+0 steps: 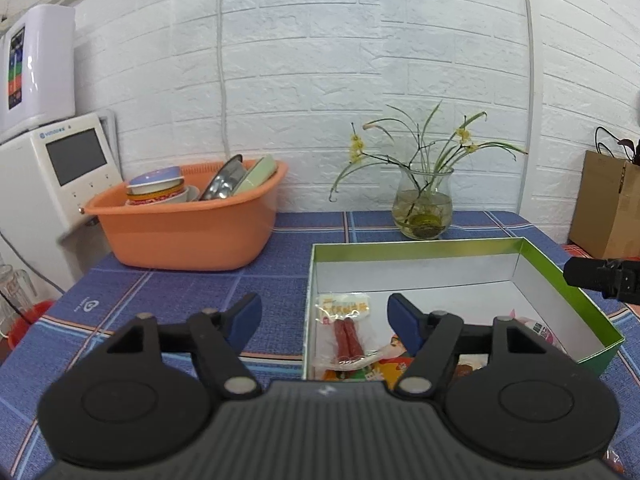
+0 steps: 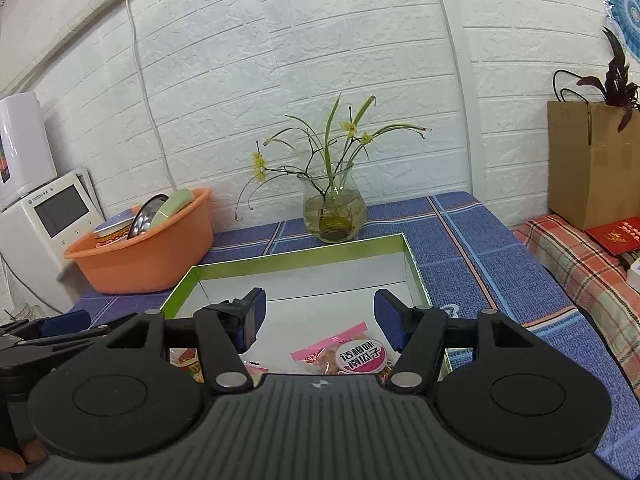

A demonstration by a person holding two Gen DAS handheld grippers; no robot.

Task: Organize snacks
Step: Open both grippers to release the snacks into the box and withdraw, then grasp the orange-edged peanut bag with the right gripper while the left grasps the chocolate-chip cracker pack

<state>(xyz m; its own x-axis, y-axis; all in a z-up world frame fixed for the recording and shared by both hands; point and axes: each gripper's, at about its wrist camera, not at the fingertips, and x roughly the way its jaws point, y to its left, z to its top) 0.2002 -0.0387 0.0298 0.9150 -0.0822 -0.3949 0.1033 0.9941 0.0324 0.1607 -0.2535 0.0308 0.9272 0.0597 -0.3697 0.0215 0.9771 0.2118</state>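
Left wrist view: the left gripper (image 1: 324,320) is hovering over the near left corner of the green box (image 1: 568,276), its blue pads (image 1: 404,326) standing spread with nothing pinched between them. Below the gap, a clear sausage pack (image 1: 346,330) is lying flat on the box floor against the left wall, with more bright packets (image 1: 384,368) piling at the near edge. The left pad is hanging outside the box wall, over the blue cloth (image 1: 180,292). At the right edge, the tip of the right gripper (image 1: 600,278) is poking in above the far wall. An orange basin (image 1: 188,232) of dishes and a glass vase (image 1: 424,204) are standing behind.

Right wrist view: the right gripper (image 2: 318,320) is hanging over the box (image 2: 416,268) with its jaws spread wide and empty. A pink seed packet (image 2: 344,354) is lying just below, inside the box, near the right wall. The left gripper (image 2: 64,328) is showing at the left edge, close by.

Risks, as I judge them: the two tools are working close together over one box, so they could be knocking each other. A pad dropping onto the thin wall could be tipping or dragging the box. A careless forward sweep could be reaching the vase and spilling its water.
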